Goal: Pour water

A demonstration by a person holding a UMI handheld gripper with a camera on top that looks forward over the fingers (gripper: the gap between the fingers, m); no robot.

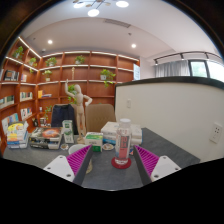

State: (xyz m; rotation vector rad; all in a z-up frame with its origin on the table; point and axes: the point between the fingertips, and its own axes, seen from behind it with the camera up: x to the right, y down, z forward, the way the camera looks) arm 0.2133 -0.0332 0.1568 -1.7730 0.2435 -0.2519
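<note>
Gripper [112,163] fingers are sitting released, spread wide apart at about 6 o'clock, each showing its magenta pad [79,160] on the inner face, and they are grasping nothing.

Filling the scene beyond them, a long wall of wooden shelving [60,75] is running from 9 o'clock across to about 1 o'clock, lit by strips and carrying potted plants [106,75] and books. A white partition wall [170,110] is standing at 3 o'clock, with a window [200,68] above it toward 2 o'clock. Round ceiling lights [93,12] are glowing at 12 o'clock.

A dark grey table [105,172] is spreading under and ahead of the fingers. A person [77,108] in a light top is standing behind it at about 10 o'clock, in front of the shelving.

On the table, a clear plastic water bottle [123,142] with a pale cap is standing upright on a red coaster-like base [122,163], just ahead of the fingers and nearer the right one, lying in the gap between them without either pad touching it. A white box [118,130] is resting behind the bottle. A small green-and-white carton [94,140] is lying at the bottle's 9 o'clock side. Further toward 9 o'clock, a cluster of small containers and packets [50,135] is crowding the table's far corner; their kinds are too small to tell.
</note>
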